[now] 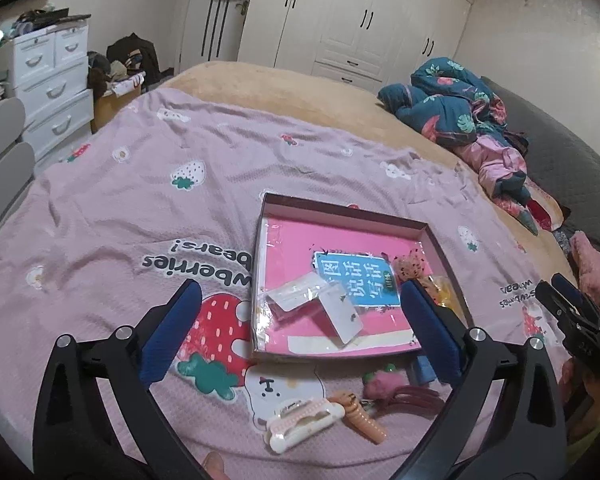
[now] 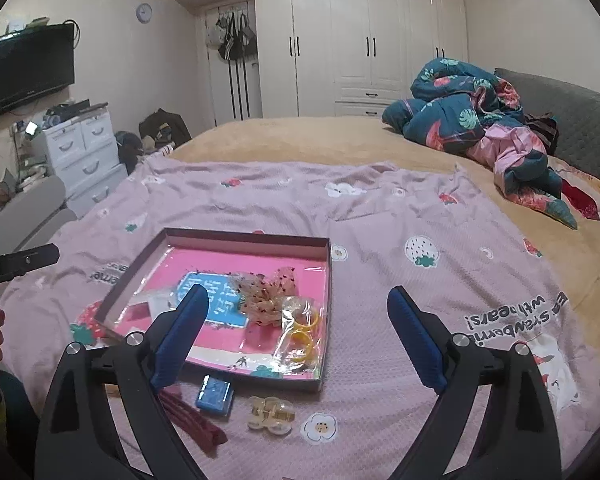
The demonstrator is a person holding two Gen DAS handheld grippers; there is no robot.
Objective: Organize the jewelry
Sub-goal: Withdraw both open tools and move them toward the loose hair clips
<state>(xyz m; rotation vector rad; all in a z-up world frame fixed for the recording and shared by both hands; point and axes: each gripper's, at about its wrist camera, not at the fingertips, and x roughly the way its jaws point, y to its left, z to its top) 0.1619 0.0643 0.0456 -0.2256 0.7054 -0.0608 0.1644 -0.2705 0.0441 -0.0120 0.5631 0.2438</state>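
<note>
Hair clip near left tool, box rim beyond

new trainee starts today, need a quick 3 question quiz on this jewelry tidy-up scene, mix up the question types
1. True or false: the left gripper is clamped on a hair clip.
2. Which item lies inside the shallow box? A) the blue case B) the dotted scrunchie C) the clear claw clip
3. Fill in: in the left wrist view, the pink and white claw clip lies on the ______, outside the box.

Key
1. False: both it and the right gripper stand open and hold nothing.
2. B
3. pink bedspread
</note>
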